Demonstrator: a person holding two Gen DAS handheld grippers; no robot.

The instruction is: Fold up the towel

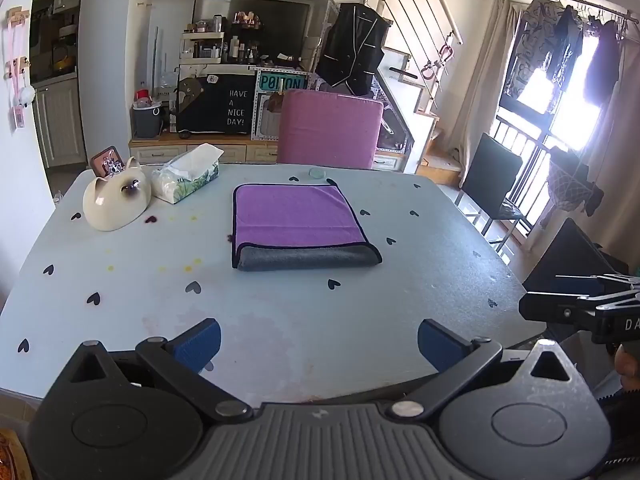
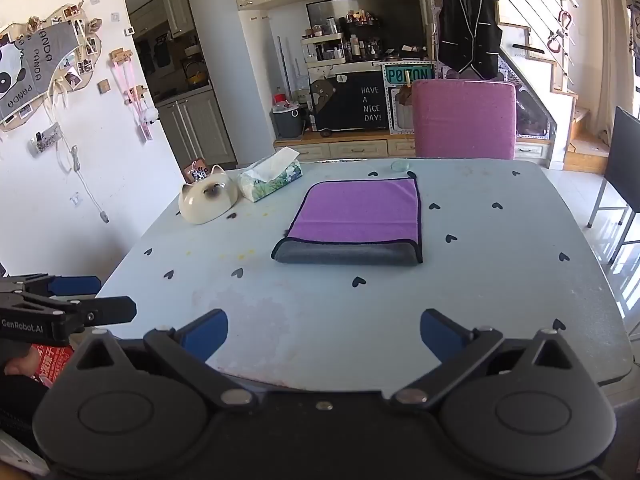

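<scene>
Blue-padded fingers (image 1: 200, 342) of both grippers spread wide, holding nothing.

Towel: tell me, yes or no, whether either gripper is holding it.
No: the towel lies folded on the table, while the left gripper and right gripper are open, well short of it.

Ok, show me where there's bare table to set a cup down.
Bare table lies between the towel and both open grippers, left gripper, right gripper, and also right of the towel. The far left corner is crowded: cat-shaped dish and tissue pack.
</scene>
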